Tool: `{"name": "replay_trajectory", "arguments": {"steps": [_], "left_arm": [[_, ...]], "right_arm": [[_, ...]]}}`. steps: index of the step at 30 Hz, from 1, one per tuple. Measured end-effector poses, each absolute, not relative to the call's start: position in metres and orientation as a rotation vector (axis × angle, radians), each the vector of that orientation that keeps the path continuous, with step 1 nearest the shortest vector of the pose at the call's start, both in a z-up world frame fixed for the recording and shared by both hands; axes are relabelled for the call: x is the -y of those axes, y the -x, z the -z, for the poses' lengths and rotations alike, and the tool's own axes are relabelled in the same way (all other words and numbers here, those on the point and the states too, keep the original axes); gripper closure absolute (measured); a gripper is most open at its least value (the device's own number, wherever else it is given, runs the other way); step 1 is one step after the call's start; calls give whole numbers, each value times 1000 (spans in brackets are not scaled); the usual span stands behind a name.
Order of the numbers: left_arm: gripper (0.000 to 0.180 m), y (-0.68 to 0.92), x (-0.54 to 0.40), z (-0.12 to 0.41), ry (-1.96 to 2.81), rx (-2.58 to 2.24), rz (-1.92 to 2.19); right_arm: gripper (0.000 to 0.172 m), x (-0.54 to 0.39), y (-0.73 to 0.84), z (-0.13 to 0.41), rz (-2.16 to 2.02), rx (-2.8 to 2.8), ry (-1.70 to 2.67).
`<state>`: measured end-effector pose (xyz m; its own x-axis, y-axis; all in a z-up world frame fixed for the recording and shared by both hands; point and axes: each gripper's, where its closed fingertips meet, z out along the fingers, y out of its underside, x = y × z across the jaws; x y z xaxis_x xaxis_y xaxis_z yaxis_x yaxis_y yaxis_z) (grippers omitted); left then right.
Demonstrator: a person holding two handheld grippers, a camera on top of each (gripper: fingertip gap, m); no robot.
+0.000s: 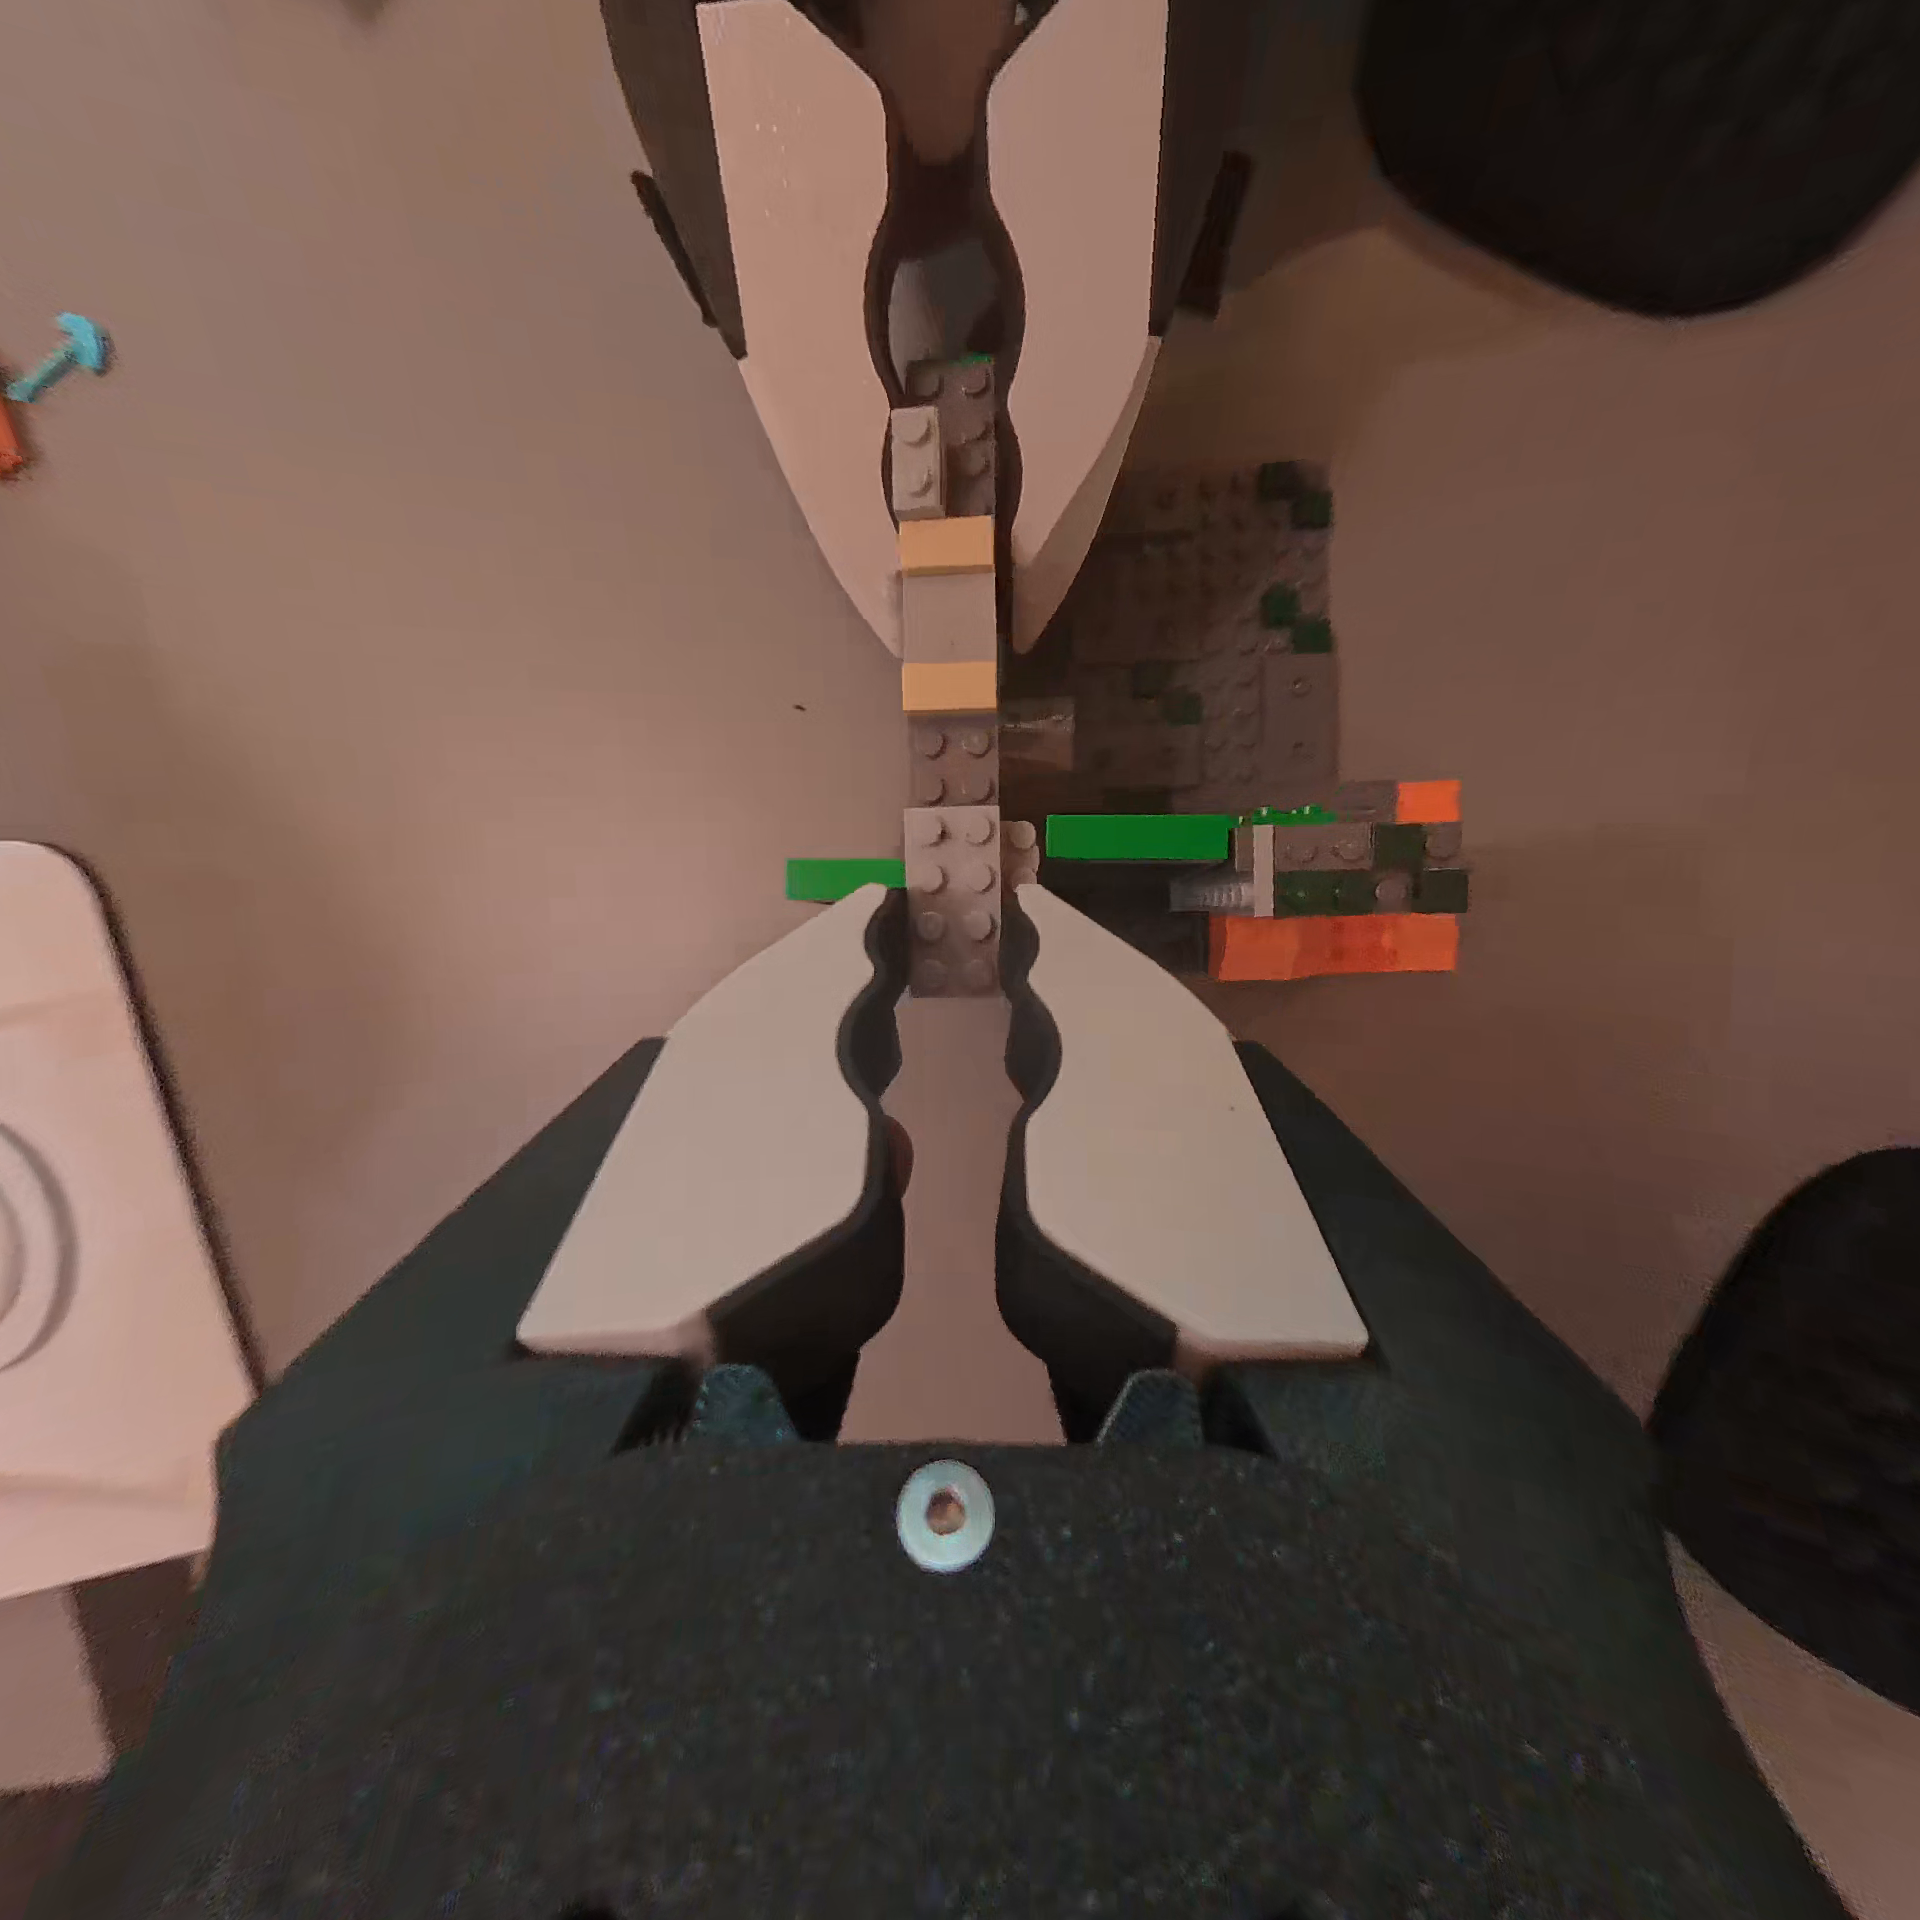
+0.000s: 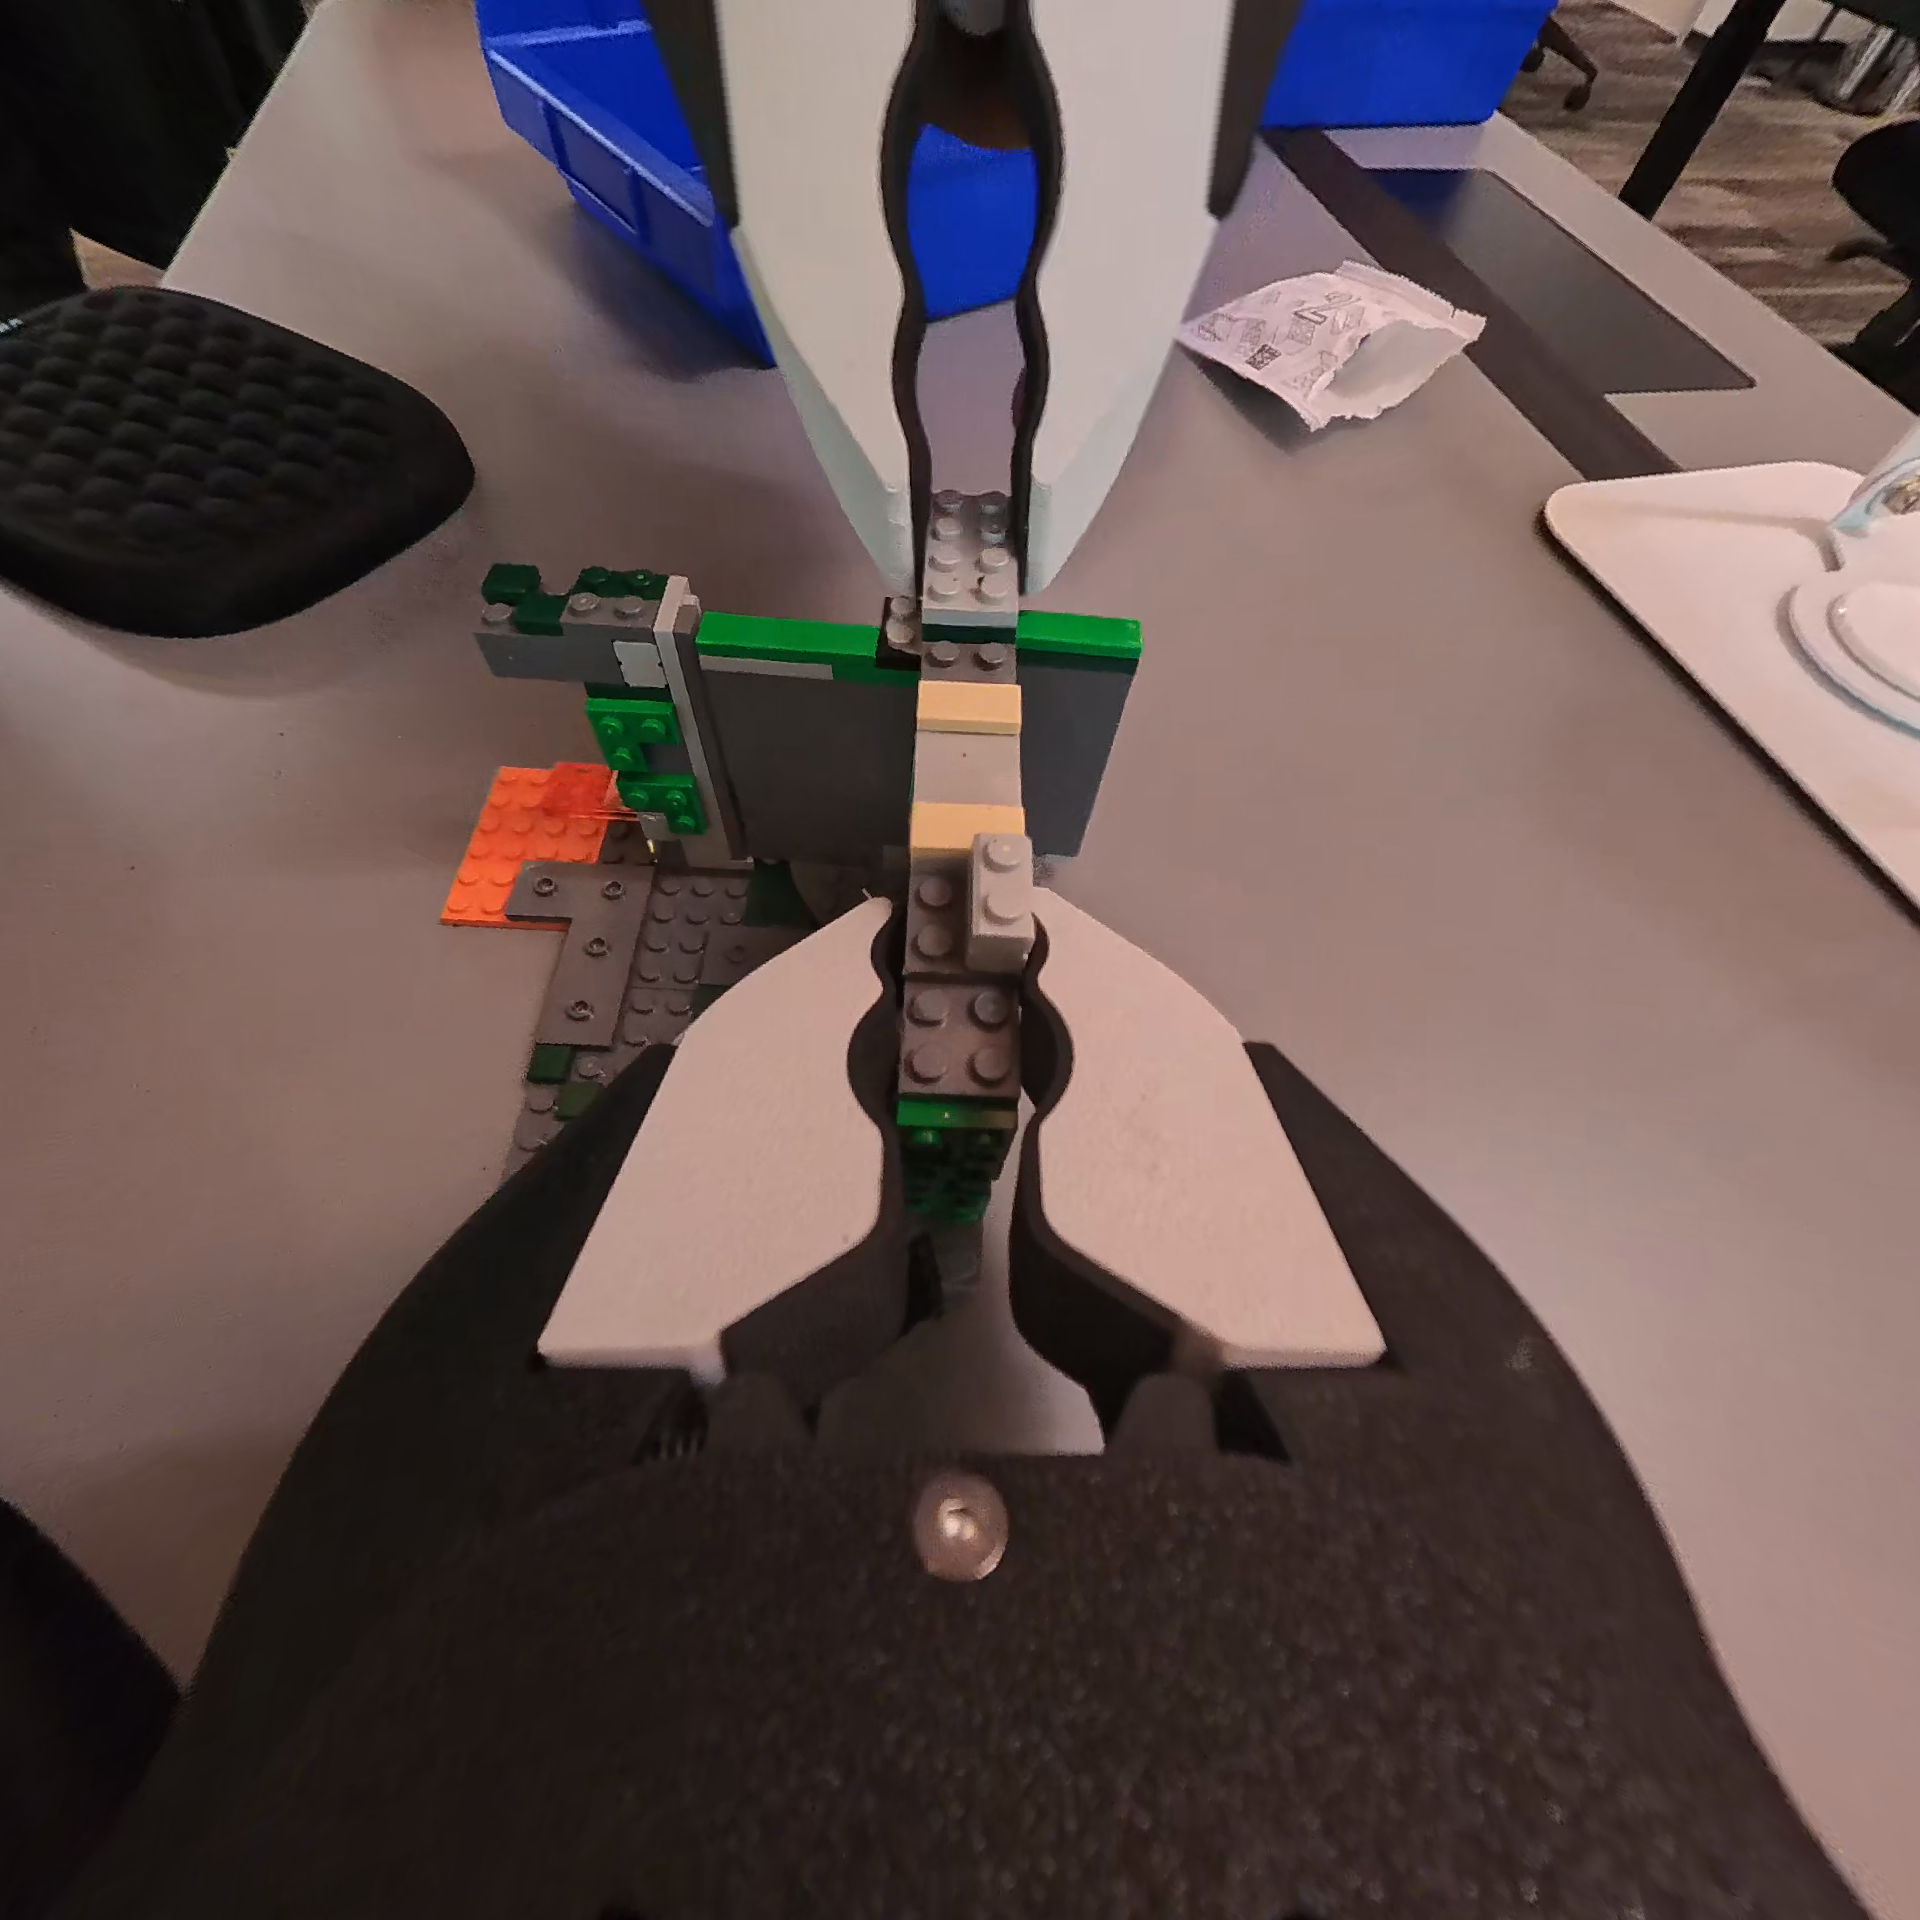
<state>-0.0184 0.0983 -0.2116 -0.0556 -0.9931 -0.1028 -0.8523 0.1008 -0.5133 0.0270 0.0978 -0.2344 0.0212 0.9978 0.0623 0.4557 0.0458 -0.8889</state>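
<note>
A grey table carries a brick model at ten o'clock, a blue bin at twelve, and what seems a white tray at two. Left gripper and right gripper each pinch one end of the grey brick strip held over the table.

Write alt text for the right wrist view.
Two grippers, right near and left opposite, clamp the ends of a grey-and-tan brick strip above a table. Behind stand a grey, green and orange brick model and a blue bin.
</note>
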Motion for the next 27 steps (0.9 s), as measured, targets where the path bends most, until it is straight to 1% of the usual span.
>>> {"name": "replay_trajectory", "arguments": {"steps": [6,10,16,22,27], "left_arm": [[164,17,-102,206,1584,-1866,57],[164,17,-98,202,1497,-1800,-24],[164,18,-99,197,1576,-1727,83],[164,17,-96,186,1738,-1574,337],[164,13,-80,178,1875,-1377,632]], "right_arm": [[154,-100,-28,235,-906,1517,1555],[154,-100,-28,234,-891,1518,1548],[154,-100,-27,234,-869,1520,1539],[153,-101,-27,233,-831,1524,1525],[140,-101,-30,209,-881,1450,1477]]}}
